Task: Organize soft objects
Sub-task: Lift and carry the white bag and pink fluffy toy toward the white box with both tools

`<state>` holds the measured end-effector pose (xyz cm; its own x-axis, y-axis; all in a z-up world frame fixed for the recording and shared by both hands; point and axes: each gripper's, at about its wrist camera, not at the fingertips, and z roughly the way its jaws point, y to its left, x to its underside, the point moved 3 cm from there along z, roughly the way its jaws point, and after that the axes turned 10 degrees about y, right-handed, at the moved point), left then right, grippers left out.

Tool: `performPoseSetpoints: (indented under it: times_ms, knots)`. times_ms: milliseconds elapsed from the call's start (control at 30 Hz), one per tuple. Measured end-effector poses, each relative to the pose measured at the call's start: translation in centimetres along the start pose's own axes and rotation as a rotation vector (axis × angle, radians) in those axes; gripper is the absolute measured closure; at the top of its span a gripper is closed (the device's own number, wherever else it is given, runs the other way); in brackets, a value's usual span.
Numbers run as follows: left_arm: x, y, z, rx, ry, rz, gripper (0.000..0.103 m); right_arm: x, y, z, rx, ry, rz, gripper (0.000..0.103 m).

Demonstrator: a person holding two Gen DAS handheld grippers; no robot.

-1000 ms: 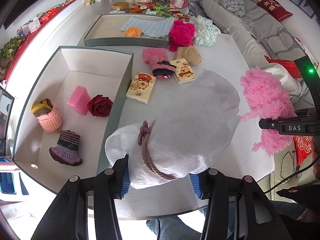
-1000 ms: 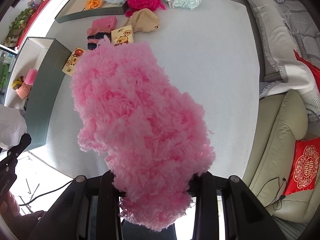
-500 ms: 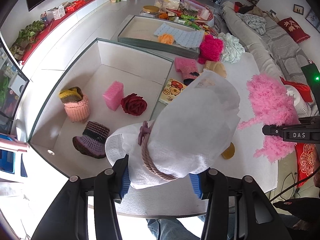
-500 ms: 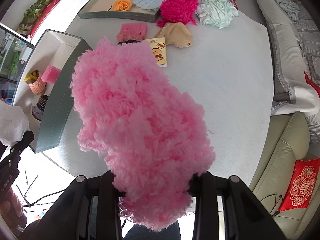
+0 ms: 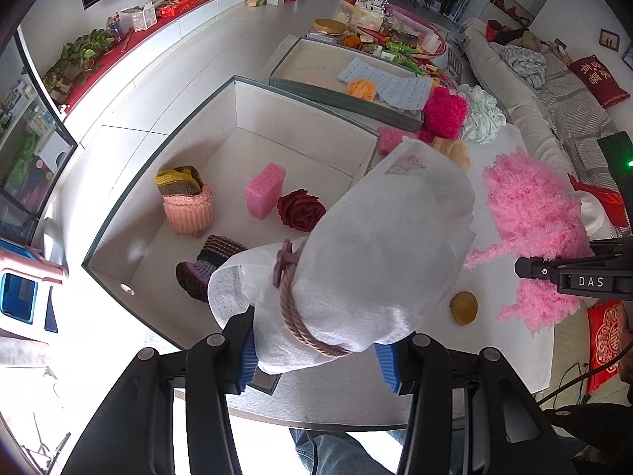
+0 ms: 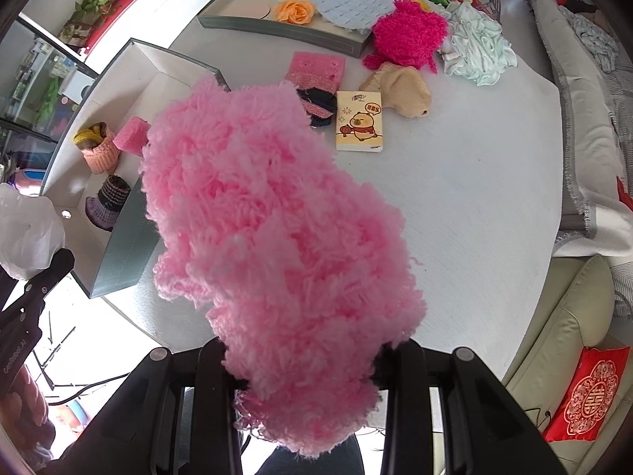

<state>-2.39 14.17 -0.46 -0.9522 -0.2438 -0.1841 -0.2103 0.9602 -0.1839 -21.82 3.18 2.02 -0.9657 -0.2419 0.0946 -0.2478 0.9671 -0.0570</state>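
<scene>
My left gripper (image 5: 316,356) is shut on a white drawstring pouch (image 5: 368,269) tied with a mauve cord, held above the near corner of the open white box (image 5: 166,146). The box holds a pink knitted basket (image 5: 188,206), a pink sponge (image 5: 264,190), a dark red rose (image 5: 300,209) and a purple knitted hat (image 5: 205,269). My right gripper (image 6: 304,364) is shut on a fluffy pink yarn bundle (image 6: 269,229), held above the table; the bundle also shows in the left wrist view (image 5: 530,221).
On the grey table (image 6: 474,198) lie a tissue pack (image 6: 359,120), a tan soft piece (image 6: 399,87), a pink pad (image 6: 316,68), magenta yarn (image 6: 407,35) and pale green cloth (image 6: 474,47). A shallow tray (image 6: 277,27) holds an orange flower. A sofa (image 5: 554,91) stands to the right.
Both grippers have moved left toward the white box, still holding their loads. The pouch now hangs over the box's near corner.
</scene>
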Motion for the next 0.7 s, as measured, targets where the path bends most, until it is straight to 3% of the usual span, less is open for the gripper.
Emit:
performPoseSetpoints:
  times_ms: [300, 700]
  knots:
    - [-0.5, 2.9, -0.7, -0.042, -0.008, -0.087, 0.053, -2.3, 3.7, -1.5, -0.034, -0.038, -0.082, 0.067]
    - [-2.6, 8.7, 0.2, -0.131, -0.006, -0.287, 0.053, -8.6, 13.4, -3.7, -0.07, -0.093, -0.275, 0.066]
